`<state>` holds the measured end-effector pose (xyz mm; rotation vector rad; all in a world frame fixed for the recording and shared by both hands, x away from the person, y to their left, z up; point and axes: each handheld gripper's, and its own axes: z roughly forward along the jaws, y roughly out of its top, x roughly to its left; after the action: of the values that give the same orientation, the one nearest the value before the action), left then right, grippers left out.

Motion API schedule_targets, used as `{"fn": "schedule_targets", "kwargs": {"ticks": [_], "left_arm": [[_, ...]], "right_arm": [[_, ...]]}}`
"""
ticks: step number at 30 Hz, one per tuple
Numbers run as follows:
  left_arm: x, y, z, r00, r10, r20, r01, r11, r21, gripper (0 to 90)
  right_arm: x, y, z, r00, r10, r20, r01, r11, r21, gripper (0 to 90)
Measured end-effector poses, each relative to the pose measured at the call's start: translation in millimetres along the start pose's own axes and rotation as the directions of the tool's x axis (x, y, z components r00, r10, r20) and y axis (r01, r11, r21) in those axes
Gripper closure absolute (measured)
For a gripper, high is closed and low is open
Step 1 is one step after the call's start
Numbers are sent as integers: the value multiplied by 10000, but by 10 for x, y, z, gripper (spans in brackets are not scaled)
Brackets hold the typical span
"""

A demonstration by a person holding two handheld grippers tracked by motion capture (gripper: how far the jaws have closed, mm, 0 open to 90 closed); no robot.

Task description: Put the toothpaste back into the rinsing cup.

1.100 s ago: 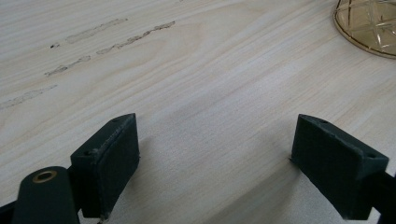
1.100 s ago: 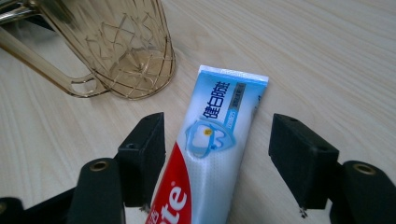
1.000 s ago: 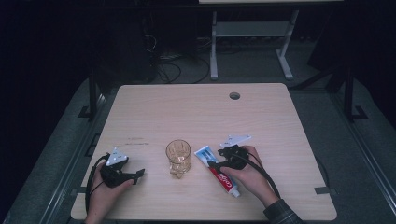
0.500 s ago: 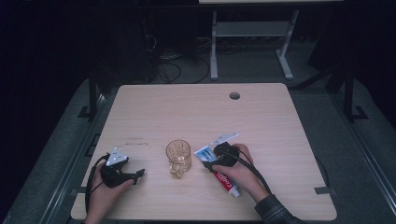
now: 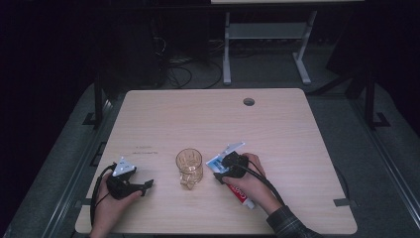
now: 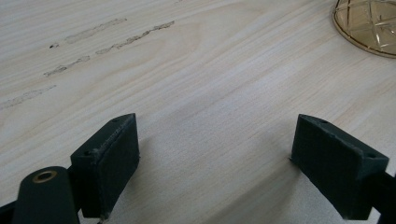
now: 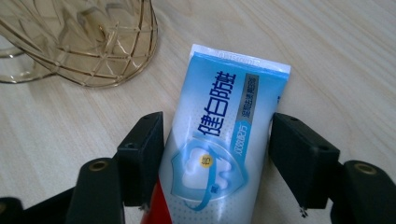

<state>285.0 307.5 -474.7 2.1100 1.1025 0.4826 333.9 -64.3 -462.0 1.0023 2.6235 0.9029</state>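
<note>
Change since the earlier frame: right gripper [image 5: 221,172] has shifted left and nearer along the toothpaste tube [image 7: 219,140], toward the glass, and its jaws have just been closing with the tube between them; left gripper [image 5: 141,187] unmoved.

Table [image 5: 277,134]: pale wood-grain top, cable hole at far right; bears all items below.

Glass cup [image 5: 189,167]: amber, cut-pattern, upright, near-centre of the table, just left of the tube's flat end. Judged rigid, brittle, easily tipped by a sideways knock.

Toothpaste tube: blue-white, red toward the cap end [image 5: 242,196]; lies flat at near right, crimped end pointing far-left toward the cup, cap end near-right under the person's right hand [image 5: 252,181]. Judged light, soft-walled, glossy and likely slippery; a hard squeeze would dent it or push paste toward the cap. Best hold, by judgement: across the width at the flatter upper body, edge to edge, as the jaws now stand.

Right gripper: jaws astride the tube, one at each long edge. The left pad [image 7: 144,154] stands touching or just beside its edge, the right pad [image 7: 299,154] just beside; no buckling of the tube wall is visible, so a firm pinch is not yet evident.

Left gripper: jaws spread wide over bare table at near left, nothing between, cup well to its right
</note>
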Motion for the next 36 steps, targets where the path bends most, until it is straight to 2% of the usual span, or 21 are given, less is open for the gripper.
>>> {"fn": "schedule_targets", "kwargs": {"ticks": [3, 9, 13, 21, 25, 27, 31, 36], "left_arm": [[0, 0, 0, 10000, 1, 2, -1, 10000, 1, 142], [0, 0, 0, 10000, 3, 1, -3, 10000, 1, 142], [0, 0, 0, 10000, 3, 3, -3, 10000, 2, 142], [0, 0, 0, 10000, 5, 0, -5, 10000, 5, 142], [1, 0, 0, 10000, 3, 1, -3, 10000, 3, 142], [0, 0, 0, 10000, -1, 2, 1, 10000, 1, 142], [1, 0, 0, 10000, 0, 1, 0, 10000, 1, 142], [1, 0, -1, 10000, 2, 4, -2, 10000, 6, 142]], "right_arm": [[12, 16, -10, 9999, -123, 88, 122, 9998, 162, 437], [3, 24, -18, 9999, -50, 131, 47, 9997, 225, 475], [-7, 68, -25, 9999, -139, 102, 133, 9980, 626, 498], [-39, 98, -53, 9998, 168, -90, -159, 9957, 916, 575], [-78, 92, -93, 9984, 448, -333, -421, 9961, 777, 654], [-121, 82, -133, 9958, 699, -596, -664, 9961, 582, 694], [-168, 59, -160, 9912, 1018, -844, -982, 9941, 458, 713], [-196, 38, -204, 9886, 1145, -980, -1119, 9932, 314, 723]]}}
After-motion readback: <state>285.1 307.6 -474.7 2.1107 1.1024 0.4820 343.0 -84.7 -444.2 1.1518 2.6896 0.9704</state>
